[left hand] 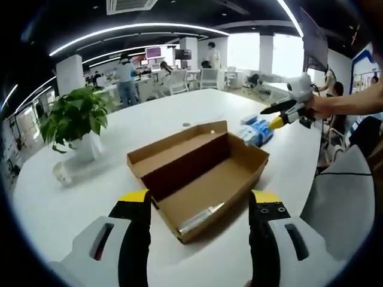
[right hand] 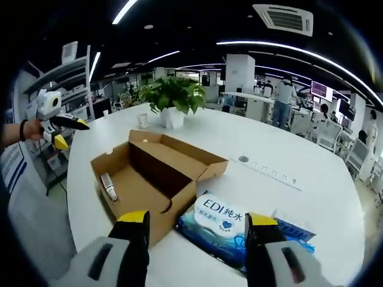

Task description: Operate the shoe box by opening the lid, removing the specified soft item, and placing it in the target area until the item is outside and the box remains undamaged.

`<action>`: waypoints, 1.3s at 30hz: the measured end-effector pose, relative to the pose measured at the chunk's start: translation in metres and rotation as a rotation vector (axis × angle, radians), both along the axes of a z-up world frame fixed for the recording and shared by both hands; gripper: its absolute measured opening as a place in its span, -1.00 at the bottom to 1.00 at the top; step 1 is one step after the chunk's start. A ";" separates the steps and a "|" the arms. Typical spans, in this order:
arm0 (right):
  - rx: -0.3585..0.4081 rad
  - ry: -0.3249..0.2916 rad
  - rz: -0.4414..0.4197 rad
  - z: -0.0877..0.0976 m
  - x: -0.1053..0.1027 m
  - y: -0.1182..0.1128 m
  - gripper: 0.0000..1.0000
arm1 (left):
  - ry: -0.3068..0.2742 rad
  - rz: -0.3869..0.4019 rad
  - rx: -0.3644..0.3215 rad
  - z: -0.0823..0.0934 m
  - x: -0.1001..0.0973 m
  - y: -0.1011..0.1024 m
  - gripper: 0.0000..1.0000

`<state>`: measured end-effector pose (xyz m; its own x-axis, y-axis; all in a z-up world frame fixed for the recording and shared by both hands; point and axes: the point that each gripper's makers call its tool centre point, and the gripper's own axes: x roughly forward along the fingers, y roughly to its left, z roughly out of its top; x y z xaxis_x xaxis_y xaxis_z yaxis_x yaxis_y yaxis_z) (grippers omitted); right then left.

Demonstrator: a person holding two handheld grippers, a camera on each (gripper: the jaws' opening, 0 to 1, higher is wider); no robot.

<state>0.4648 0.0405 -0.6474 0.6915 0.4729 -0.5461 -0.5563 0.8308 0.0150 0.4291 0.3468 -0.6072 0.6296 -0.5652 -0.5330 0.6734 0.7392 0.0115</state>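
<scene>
Read from left to right across the left gripper view, a potted plant point(left hand: 75, 119) stands on the white table point(left hand: 197, 107), then the shoe box point(left hand: 197, 173) sits in the middle with its lid folded back and its inside exposed. A small silvery wrapped thing point(left hand: 200, 218) lies on the box floor near the front edge; what it is cannot be told. To the right of the box lies the soft item, a blue pack of tissues point(left hand: 256, 131), on the bare table and outside the box. Above it hangs the right gripper point(left hand: 281, 116), held by a hand point(left hand: 320, 106).

In the right gripper view the left gripper point(right hand: 60, 134) shows at the far left, off the table edge, then the open box point(right hand: 152, 173), then the tissue pack point(right hand: 224, 230) just beside the box's near corner, with a second blue pack point(right hand: 293, 230) to its right.

The left gripper point(left hand: 200, 209) is spread wide and holds nothing, its jaws standing to either side of the box's front. The right gripper point(right hand: 197, 230) is likewise spread and empty, above the pack.

By this showing the task looks nearly or wholly done: lid open, soft pack out, the box with no tear or crush visible. Whether the pack's spot is the target area cannot be told.
</scene>
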 end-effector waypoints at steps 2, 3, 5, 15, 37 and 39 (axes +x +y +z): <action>0.006 -0.001 0.002 0.000 -0.003 0.002 0.27 | 0.008 -0.013 0.014 -0.002 0.003 0.000 0.32; 0.010 -0.002 0.005 0.000 -0.005 0.004 0.27 | 0.010 -0.021 0.023 -0.003 0.004 0.000 0.32; 0.013 -0.001 0.010 -0.001 -0.008 0.007 0.29 | 0.004 -0.041 0.055 -0.005 0.009 0.001 0.31; 0.006 0.009 0.038 -0.011 -0.017 0.012 0.29 | -0.019 -0.142 0.193 -0.005 0.046 0.003 0.33; -0.012 0.028 0.119 -0.017 -0.043 0.028 0.31 | 0.016 -0.502 0.494 -0.051 0.074 -0.027 0.32; -0.016 0.029 0.127 -0.018 -0.046 0.030 0.31 | 0.021 -0.518 0.500 -0.054 0.075 -0.029 0.32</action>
<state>0.4191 0.0701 -0.6654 0.6104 0.5465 -0.5733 -0.6564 0.7542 0.0200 0.5044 0.3174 -0.6609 0.3333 -0.4736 -0.8153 0.9400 0.2344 0.2481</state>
